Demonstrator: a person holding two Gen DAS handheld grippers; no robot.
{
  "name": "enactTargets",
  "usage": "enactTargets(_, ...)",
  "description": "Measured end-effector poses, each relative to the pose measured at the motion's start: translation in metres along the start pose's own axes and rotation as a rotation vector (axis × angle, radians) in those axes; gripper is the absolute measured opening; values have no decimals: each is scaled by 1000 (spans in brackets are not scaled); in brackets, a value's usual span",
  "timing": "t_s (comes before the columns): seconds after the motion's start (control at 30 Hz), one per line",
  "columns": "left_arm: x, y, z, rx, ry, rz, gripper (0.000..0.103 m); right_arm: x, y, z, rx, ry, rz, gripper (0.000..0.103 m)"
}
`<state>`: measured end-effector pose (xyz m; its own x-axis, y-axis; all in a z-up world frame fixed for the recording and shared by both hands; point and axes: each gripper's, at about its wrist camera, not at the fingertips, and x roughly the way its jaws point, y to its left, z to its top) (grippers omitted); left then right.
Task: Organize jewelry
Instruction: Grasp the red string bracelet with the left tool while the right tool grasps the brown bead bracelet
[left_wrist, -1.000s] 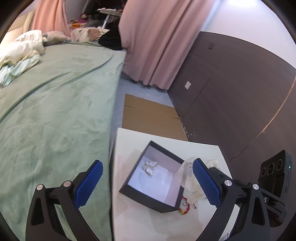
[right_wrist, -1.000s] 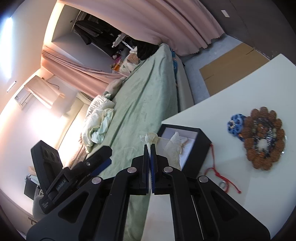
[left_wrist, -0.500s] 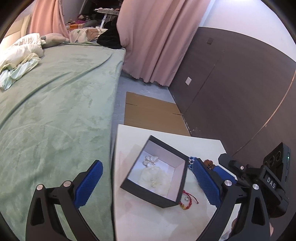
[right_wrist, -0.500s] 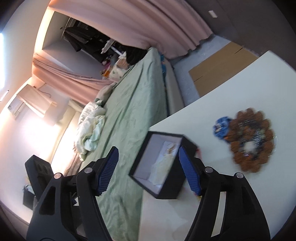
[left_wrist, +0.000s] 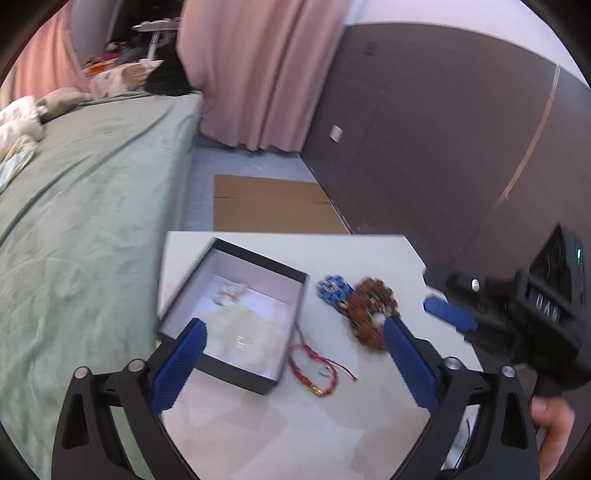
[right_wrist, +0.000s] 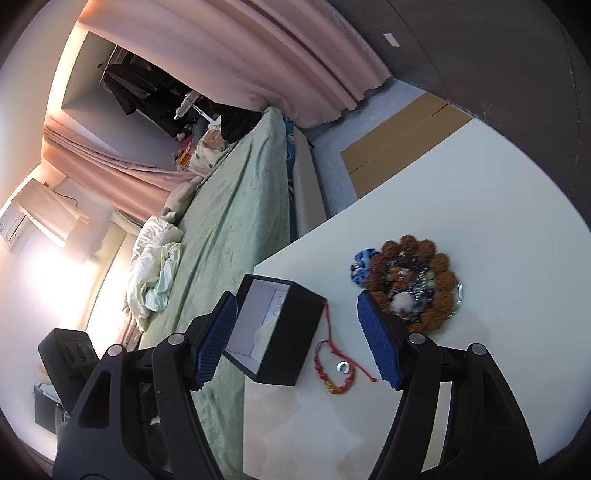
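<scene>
Jaws of the left gripper (left_wrist: 291, 350) are spread wide, having just closed in a touch, and nothing is pressed between the blue pads; the near corner of the box (left_wrist: 236, 314) and part of the red cord bracelet (left_wrist: 317, 373) are framed between them but not touched. Nothing is held by the right gripper (right_wrist: 299, 339) either: its jaws have just been opened and are set well apart over the table (right_wrist: 480, 369), with the box (right_wrist: 280, 332) and the red bracelet (right_wrist: 332, 365) seen between the pads. A pale pouch (left_wrist: 243, 332) and a small silvery piece (left_wrist: 229, 291) are lying inside the open black box, which is set at the table corner nearest the bed (left_wrist: 85, 206). A ring (right_wrist: 342, 366) is seen inside the bracelet loop, just beside the box. Further right, a brown bead bracelet (right_wrist: 413, 284) is coiled with a blue piece (right_wrist: 360, 266) touching its edge. The right gripper is also caught in the left view, at the right edge, above a hand (left_wrist: 550, 417)
</scene>
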<state>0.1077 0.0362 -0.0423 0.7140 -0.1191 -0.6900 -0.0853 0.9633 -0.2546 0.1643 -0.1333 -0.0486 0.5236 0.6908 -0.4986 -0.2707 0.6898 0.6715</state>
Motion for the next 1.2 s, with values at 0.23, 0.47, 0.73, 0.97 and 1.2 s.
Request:
enactTargets(0.23, 24, -24, -12, 41, 87, -30, 65, -16, -14, 6, -12, 1, -36, 68)
enactTargets(0.47, 43, -34, -24, 60, 150, 5, 52, -34, -28, 14, -2, -29, -60, 68)
enactTargets(0.73, 66, -38, -43, 70, 232, 75, 38, -46, -33, 17, -13, -44, -52, 69)
enactTargets(0.97, 91, -34, -54, 51, 265, 158, 30, -54, -35, 17, -9, -54, -55, 68)
enactTargets(1.2, 100, -40, -58, 86, 249, 219, 29, -52, -39, 19, -33, -36, -144, 68)
